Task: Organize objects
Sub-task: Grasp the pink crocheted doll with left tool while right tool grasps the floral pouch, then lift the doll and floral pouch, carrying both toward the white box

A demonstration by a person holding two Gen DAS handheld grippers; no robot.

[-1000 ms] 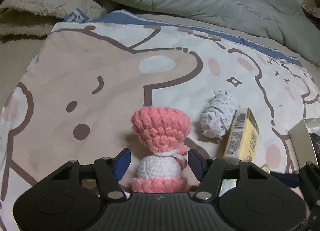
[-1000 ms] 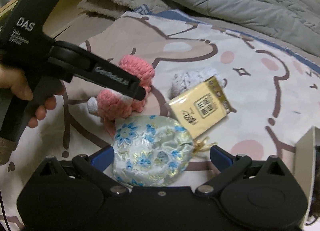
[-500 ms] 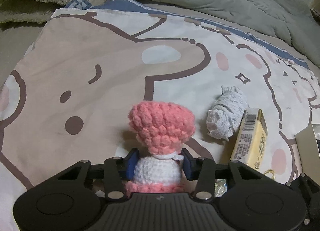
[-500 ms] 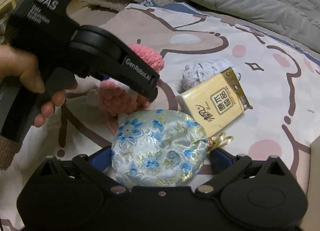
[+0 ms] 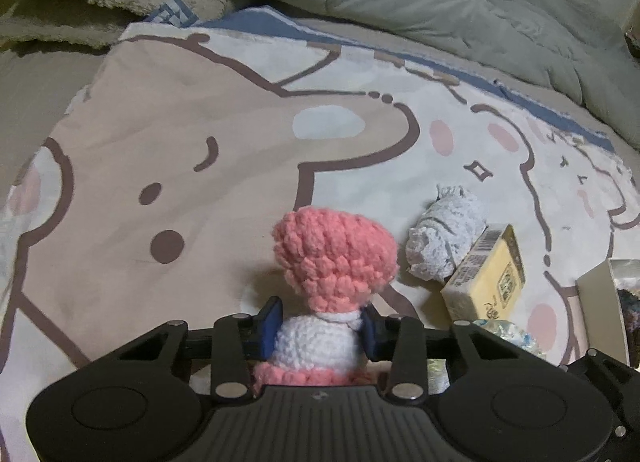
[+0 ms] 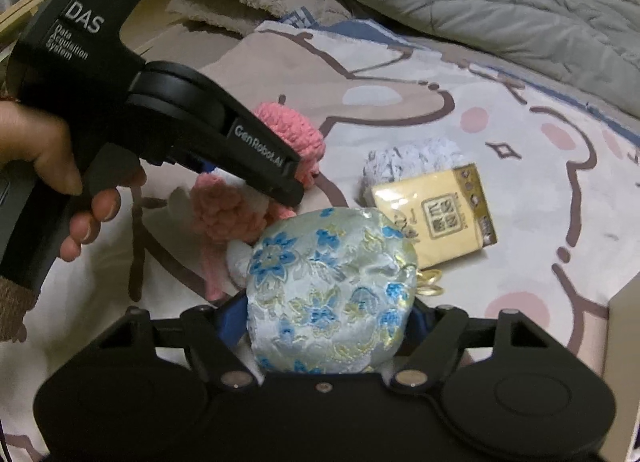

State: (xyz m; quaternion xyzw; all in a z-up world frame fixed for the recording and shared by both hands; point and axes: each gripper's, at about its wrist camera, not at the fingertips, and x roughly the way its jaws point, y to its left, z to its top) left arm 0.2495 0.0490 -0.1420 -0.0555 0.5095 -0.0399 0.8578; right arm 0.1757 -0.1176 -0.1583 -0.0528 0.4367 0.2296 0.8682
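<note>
We have two soft things in hand on the cartoon-print blanket [image 5: 168, 166]: the pink crochet doll [image 5: 332, 262] and, just beside it, the blue-flowered brocade pouch [image 6: 328, 286]. To lift both cleanly, we should raise them straight up and slowly, since both will squash and could slip. Our left gripper [image 5: 318, 328] is clamped on the doll's white middle. Our right gripper [image 6: 326, 316] has just been closing, its pads now pressing the pouch's sides.
</note>
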